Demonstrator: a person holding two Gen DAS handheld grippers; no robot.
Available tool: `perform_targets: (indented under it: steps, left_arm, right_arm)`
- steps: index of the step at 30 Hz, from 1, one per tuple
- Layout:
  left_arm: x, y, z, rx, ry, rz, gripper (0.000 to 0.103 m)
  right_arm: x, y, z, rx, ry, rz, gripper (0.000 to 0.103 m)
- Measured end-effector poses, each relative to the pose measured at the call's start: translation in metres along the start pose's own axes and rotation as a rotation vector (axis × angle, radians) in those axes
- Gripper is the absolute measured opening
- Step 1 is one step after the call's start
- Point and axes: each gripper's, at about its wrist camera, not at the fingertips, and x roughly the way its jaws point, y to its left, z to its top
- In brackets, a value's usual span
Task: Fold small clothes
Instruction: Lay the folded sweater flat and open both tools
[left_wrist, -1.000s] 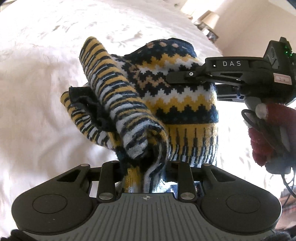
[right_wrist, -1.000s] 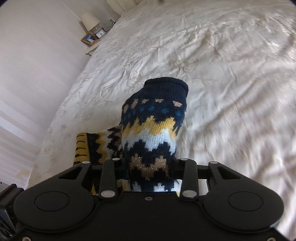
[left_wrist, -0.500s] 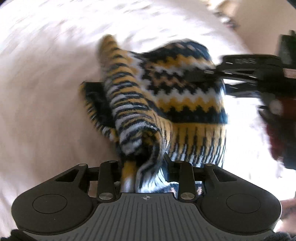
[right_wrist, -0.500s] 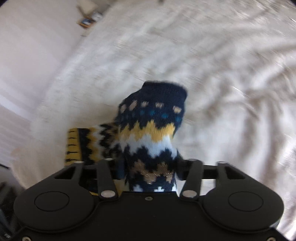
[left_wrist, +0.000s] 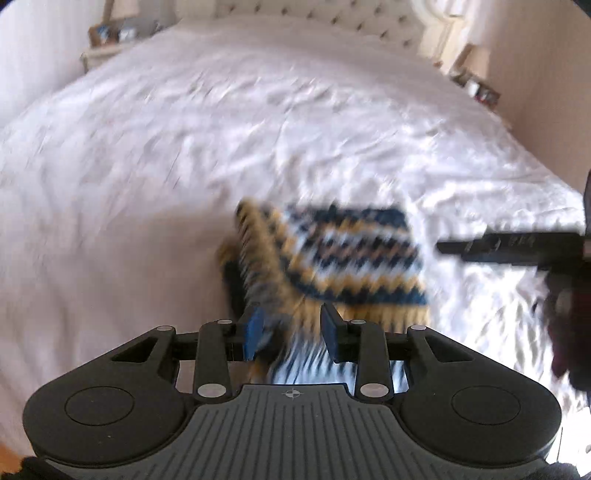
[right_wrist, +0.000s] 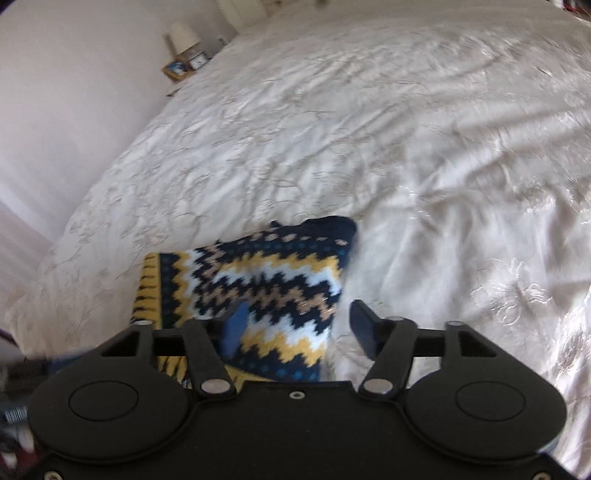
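From the left wrist view, the left gripper (left_wrist: 290, 334) has its jaws apart, with the blurred knitted sock (left_wrist: 332, 258) lying on the bed (left_wrist: 184, 147) just ahead and partly between them.

From the right wrist view, the right gripper (right_wrist: 295, 325) also stands with jaws apart, the sock (right_wrist: 258, 280) folded flat between and ahead of them. It looks soft, light and floppy; an edge or corner seems the best hold.
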Motion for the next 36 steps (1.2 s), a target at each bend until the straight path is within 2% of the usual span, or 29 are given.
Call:
perform_targets:
  steps: [4,7,12,13,19,21,23,25,26,27,29,32,33,36]
  left_arm:
    - [0.040,-0.027,0.029,0.042,-0.025,-0.055,0.034]
    - [0.070,-0.023,0.037,0.045,-0.006,-0.079,0.034]
    - [0.127,0.023,0.021,-0.052,0.174,-0.003,0.033]
    - [0.132,0.029,0.018,-0.043,0.188,0.007,0.033]
    - [0.132,0.040,0.021,-0.035,0.201,-0.044,0.033]
    - [0.137,0.042,0.020,-0.043,0.204,-0.055,0.033]
    - [0.138,0.045,0.021,-0.050,0.207,-0.070,0.033]
    - [0.142,0.045,0.022,-0.038,0.208,-0.092,0.034]
    - [0.143,0.044,0.023,-0.023,0.210,-0.098,0.034]
    - [0.144,0.043,0.024,-0.006,0.214,-0.102,0.037]
    - [0.148,0.041,0.026,0.016,0.223,-0.112,0.042]
    - [0.149,0.036,0.030,0.064,0.225,-0.103,0.048]
    - [0.150,0.033,0.030,0.077,0.220,-0.100,0.055]
    - [0.149,0.026,0.033,0.106,0.228,-0.132,0.085]
  right_arm:
    - [0.001,0.012,-0.001,-0.015,-0.013,0.013,0.064]
    - [0.005,0.017,0.001,-0.006,-0.006,0.012,0.064]
    - [0.015,0.025,0.008,-0.009,0.001,-0.007,0.064]
    - [0.017,0.026,0.010,-0.004,0.000,-0.008,0.064]
    - [0.040,0.041,0.019,-0.017,0.021,0.015,0.065]
    - [0.054,0.044,0.021,-0.018,0.044,0.005,0.072]
    - [0.072,0.040,0.020,0.008,0.092,-0.026,0.074]
    - [0.089,0.034,0.018,0.016,0.132,-0.103,0.075]
    - [0.094,0.032,0.017,0.013,0.139,-0.139,0.082]
    - [0.099,0.030,0.015,0.017,0.148,-0.166,0.093]
    - [0.103,0.021,0.011,0.068,0.176,-0.178,0.100]
    - [0.097,0.014,0.002,0.115,0.157,-0.188,0.103]
    - [0.094,0.014,-0.001,0.115,0.149,-0.191,0.103]
    - [0.083,0.015,-0.008,0.116,0.124,-0.217,0.103]
